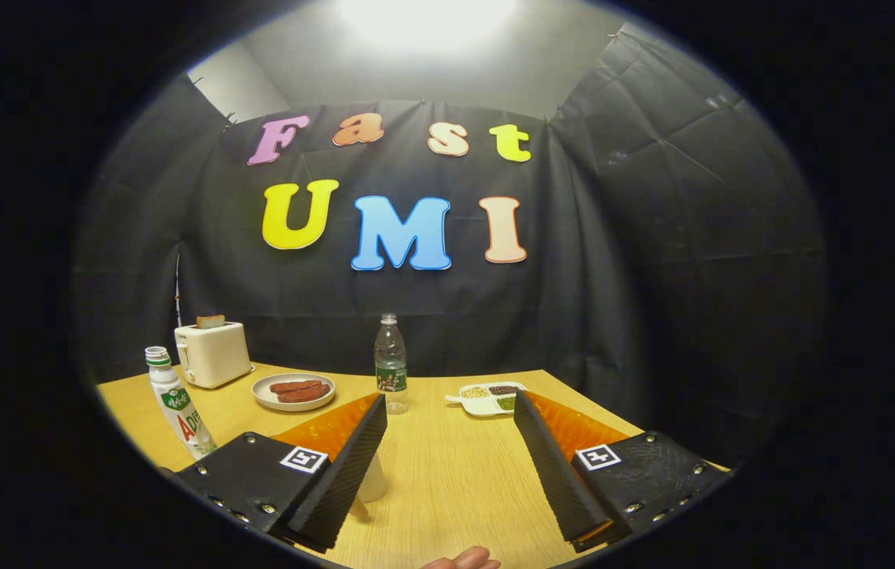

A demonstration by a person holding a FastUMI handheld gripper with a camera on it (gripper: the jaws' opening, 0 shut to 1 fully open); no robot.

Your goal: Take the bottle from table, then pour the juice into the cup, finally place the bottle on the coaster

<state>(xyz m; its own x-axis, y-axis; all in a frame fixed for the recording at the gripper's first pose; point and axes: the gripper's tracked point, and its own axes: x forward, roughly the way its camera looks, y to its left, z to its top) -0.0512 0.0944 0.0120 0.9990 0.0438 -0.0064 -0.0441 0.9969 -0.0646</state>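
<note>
My gripper [449,405] stands open above the wooden table [447,482], with nothing between its fingers. A clear plastic bottle [390,363] with a dark green label stands upright beyond the fingertips, slightly left of the gap and near the table's back edge. A white bottle [178,407] with a green-and-white label and an open top stands to the left of the left finger [344,466]. A white cup [373,480] sits on the table just inside the left finger, mostly hidden by it.
A white toaster [212,353] with a slice of toast stands at the back left. Beside it is a plate of sausages [294,391]. A divided white dish of grains [488,397] lies beyond the right finger. A person's fingertip [464,559] shows close below the gripper.
</note>
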